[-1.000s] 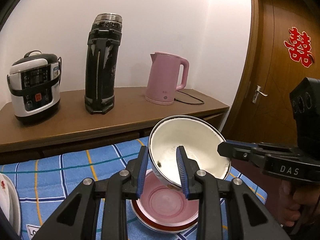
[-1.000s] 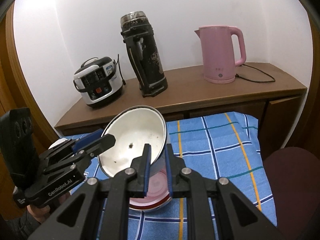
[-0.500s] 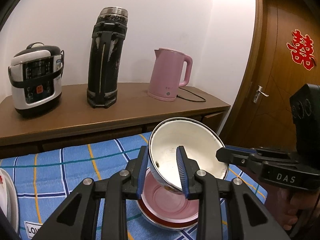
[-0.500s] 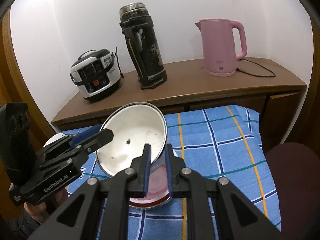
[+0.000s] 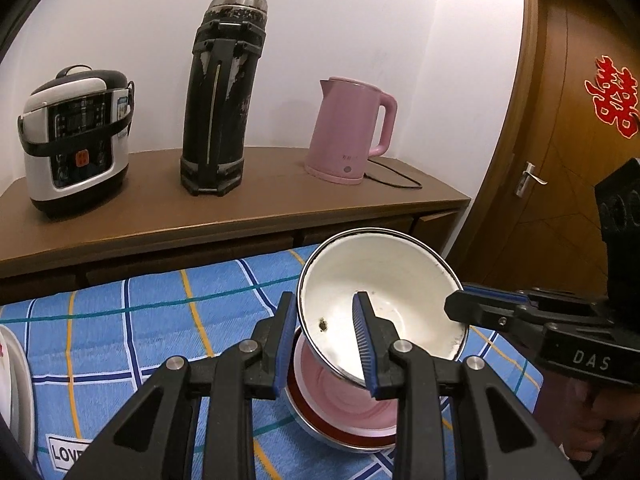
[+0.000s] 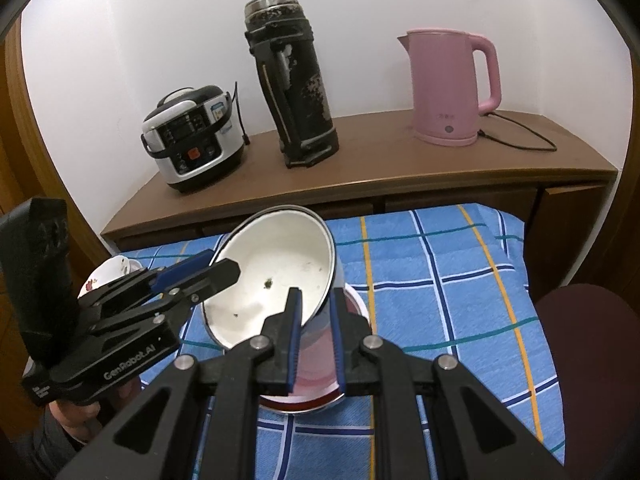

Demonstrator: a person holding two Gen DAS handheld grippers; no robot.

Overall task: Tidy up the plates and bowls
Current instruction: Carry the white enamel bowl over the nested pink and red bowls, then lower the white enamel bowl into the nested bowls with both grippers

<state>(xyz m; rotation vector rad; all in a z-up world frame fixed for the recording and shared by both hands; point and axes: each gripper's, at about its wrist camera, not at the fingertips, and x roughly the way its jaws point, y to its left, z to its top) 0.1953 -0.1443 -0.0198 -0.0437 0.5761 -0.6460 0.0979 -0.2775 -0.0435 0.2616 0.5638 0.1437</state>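
Note:
A white enamel bowl [image 5: 392,280] with a dark rim hangs tilted over a pink bowl [image 5: 340,404] with a red rim, which stands on the blue checked cloth [image 5: 160,312]. My left gripper [image 5: 324,308] is shut on the white bowl's near wall, one finger inside and one outside. From the right, my right gripper [image 5: 456,308] pinches the opposite rim. In the right wrist view the right gripper [image 6: 316,300] is shut on the white bowl [image 6: 276,272], the left gripper [image 6: 218,266] holds its far side, and the pink bowl [image 6: 316,384] lies under it. I cannot tell whether the two bowls touch.
A white flowered plate [image 5: 12,392] [image 6: 104,276] lies at the cloth's left edge. Behind the cloth, a wooden sideboard [image 5: 240,216] carries a rice cooker [image 5: 76,140], a black flask [image 5: 220,96] and a pink kettle [image 5: 348,132]. A door [image 5: 580,160] and a dark red seat [image 6: 592,360] stand right.
Both grippers keep their hold on the tilted white bowl over the pink bowl. Only the views have drifted a little.

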